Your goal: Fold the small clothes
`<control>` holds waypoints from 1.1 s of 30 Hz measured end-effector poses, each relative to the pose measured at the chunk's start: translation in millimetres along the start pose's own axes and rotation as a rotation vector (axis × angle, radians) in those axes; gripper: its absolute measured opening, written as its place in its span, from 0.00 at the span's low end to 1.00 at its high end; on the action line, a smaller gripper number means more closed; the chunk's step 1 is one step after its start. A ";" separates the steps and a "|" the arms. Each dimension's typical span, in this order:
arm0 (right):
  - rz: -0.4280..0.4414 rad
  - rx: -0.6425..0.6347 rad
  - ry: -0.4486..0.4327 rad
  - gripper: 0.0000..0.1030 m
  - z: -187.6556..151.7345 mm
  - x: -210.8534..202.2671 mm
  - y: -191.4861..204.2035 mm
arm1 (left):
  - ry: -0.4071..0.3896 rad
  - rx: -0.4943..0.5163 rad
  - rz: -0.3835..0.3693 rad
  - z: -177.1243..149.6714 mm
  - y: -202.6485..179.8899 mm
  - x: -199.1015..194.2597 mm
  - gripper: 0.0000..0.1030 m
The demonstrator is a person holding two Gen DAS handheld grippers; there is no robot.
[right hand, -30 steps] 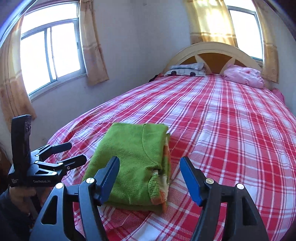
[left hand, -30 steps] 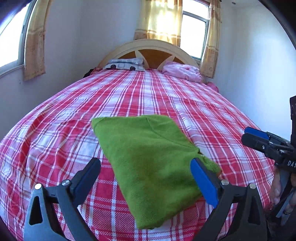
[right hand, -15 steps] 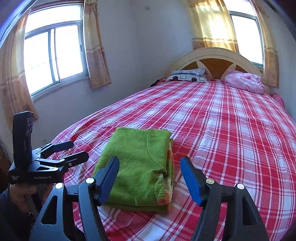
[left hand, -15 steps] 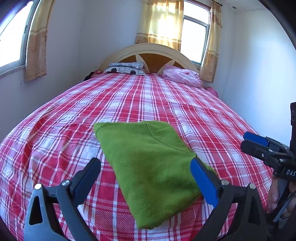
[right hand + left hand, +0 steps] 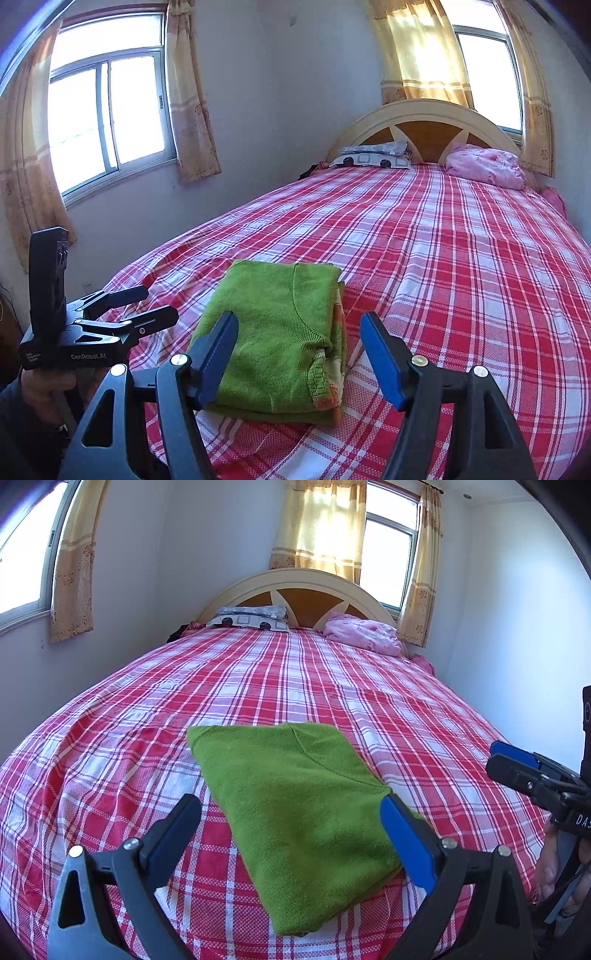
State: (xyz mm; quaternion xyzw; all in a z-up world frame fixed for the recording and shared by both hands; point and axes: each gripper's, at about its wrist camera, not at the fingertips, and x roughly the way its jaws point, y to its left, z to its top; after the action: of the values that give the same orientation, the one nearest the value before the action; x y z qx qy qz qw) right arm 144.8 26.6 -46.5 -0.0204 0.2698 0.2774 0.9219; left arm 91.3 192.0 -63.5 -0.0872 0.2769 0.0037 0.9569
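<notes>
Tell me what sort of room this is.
A bedroom, most likely in a home: a bed with a plaid sheet, an arched headboard, pillows and curtained windows.

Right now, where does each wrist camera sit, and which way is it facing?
Left wrist: on the left tool, facing the headboard over the folded green garment; the right tool and its hand show at right.
Right wrist: on the right tool, same heading; the left tool and its hand show at left.
Shared: garment, plaid bedspread, pink pillow; both tools open, holding nothing.
</notes>
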 end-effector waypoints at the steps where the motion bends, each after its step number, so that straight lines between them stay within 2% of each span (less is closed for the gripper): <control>1: 0.002 0.000 0.003 0.67 0.2 0.0 0.0 | 0.000 -0.001 0.000 0.0 0.4 0.1 0.97; 10: 0.013 -0.001 0.008 0.67 -2.1 0.4 3.7 | -0.003 0.004 0.000 -0.4 0.7 0.3 0.97; 23: 0.009 0.005 -0.031 0.68 -1.2 -6.5 2.9 | -0.016 0.025 0.021 2.5 0.5 -3.4 1.00; 33: 0.019 0.011 -0.038 0.68 -0.2 -10.0 5.5 | -0.036 0.031 0.066 5.0 0.7 -6.2 1.00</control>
State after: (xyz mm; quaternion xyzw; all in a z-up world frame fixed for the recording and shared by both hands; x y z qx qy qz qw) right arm 134.8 26.2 -41.0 -0.0076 0.2541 0.2849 0.9243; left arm 88.7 193.8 -56.2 -0.0630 0.2623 0.0323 0.9624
